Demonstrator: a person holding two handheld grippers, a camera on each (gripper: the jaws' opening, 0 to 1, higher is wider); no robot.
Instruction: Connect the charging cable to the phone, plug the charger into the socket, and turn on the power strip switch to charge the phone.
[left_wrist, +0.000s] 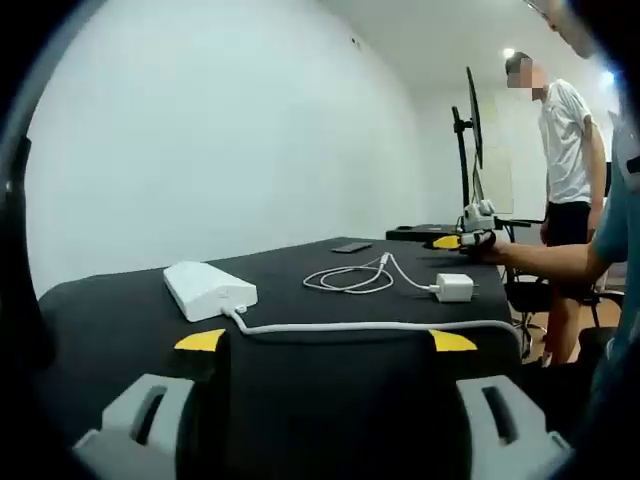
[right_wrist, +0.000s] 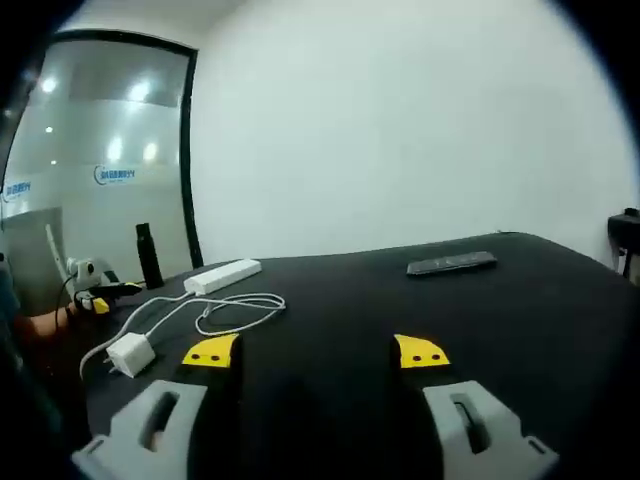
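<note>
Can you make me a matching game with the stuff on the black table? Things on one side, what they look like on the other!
Things:
1. power strip
2. phone
3. charger
4. charging cable

Descriptions:
A. dark, flat slab
B. long white bar
C. white, lying in loose loops
D. small white cube

Pairs: 1-B, 2-A, 3-D, 4-C

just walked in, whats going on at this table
A person holds a gripper in each hand over a black table. The left gripper and right gripper are open and hold nothing. The power strip, charger with its coiled cable and phone lie apart, nothing connected yet.
</note>
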